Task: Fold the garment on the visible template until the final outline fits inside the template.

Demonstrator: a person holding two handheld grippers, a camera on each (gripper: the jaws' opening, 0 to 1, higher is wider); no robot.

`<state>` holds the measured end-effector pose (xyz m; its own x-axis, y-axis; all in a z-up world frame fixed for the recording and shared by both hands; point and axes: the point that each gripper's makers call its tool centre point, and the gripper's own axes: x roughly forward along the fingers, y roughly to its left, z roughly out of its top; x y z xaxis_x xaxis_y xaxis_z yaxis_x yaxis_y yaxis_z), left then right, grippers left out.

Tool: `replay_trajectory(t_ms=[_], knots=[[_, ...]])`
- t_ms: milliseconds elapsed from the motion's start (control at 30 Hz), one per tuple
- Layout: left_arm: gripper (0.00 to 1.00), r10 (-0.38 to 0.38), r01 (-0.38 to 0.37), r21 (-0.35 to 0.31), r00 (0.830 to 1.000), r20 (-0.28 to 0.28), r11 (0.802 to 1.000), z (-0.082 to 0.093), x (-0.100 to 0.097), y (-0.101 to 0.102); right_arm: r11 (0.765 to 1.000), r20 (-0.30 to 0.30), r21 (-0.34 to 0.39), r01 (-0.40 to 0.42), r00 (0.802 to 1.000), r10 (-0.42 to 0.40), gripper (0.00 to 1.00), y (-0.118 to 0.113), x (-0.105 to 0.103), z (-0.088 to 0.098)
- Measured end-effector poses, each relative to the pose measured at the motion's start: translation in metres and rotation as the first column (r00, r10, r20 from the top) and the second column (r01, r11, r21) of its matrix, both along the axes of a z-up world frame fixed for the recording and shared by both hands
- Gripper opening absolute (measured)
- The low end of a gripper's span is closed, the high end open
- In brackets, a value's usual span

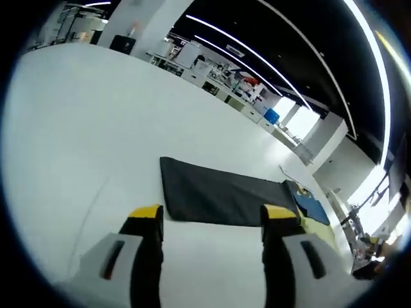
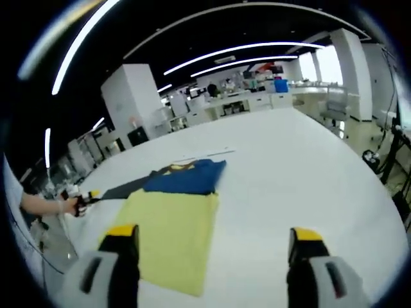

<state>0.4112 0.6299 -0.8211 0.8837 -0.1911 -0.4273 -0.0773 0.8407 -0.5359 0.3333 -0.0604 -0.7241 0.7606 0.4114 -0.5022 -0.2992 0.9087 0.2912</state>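
Observation:
A dark grey rectangular sheet (image 1: pixel 221 192) lies flat on the white table (image 1: pixel 96 128), just beyond my left gripper (image 1: pixel 212 218), whose jaws stand open with nothing between them. At the sheet's right end lie a folded blue garment (image 1: pixel 313 208) and a yellow cloth (image 1: pixel 324 230). In the right gripper view the yellow cloth (image 2: pixel 173 234) lies flat, with the blue garment (image 2: pixel 186 176) folded at its far end and the dark sheet (image 2: pixel 125 188) stretching off to the left. My right gripper (image 2: pixel 214 234) is open above the table, its left jaw over the yellow cloth.
The left gripper (image 2: pixel 87 199), held in a person's hand (image 2: pixel 45 204), shows at the left of the right gripper view. Desks and office equipment (image 2: pixel 257 90) stand beyond the table's far edge. A chair (image 2: pixel 334 106) stands at the far right.

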Motion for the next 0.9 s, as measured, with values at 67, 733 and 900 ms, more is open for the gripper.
replay_trajectory(t_ms=[67, 733, 900], knots=[[0.49, 0.006, -0.006, 0.014, 1.0, -0.007, 1.0, -0.002, -0.001, 0.002, 1.0, 0.0, 0.0, -0.001, 1.0, 0.001, 0.97, 0.001, 0.0, 0.001], [0.04, 0.133, -0.137, -0.062, 0.989, -0.064, 0.989, -0.02, 0.006, 0.021, 1.0, -0.002, 0.004, -0.009, 1.0, 0.009, 0.95, 0.002, 0.0, 0.004], [0.02, 0.066, -0.069, -0.042, 0.996, -0.064, 0.997, -0.021, 0.007, 0.01, 1.0, -0.005, 0.007, -0.009, 1.0, 0.009, 0.94, 0.0, -0.001, 0.004]])
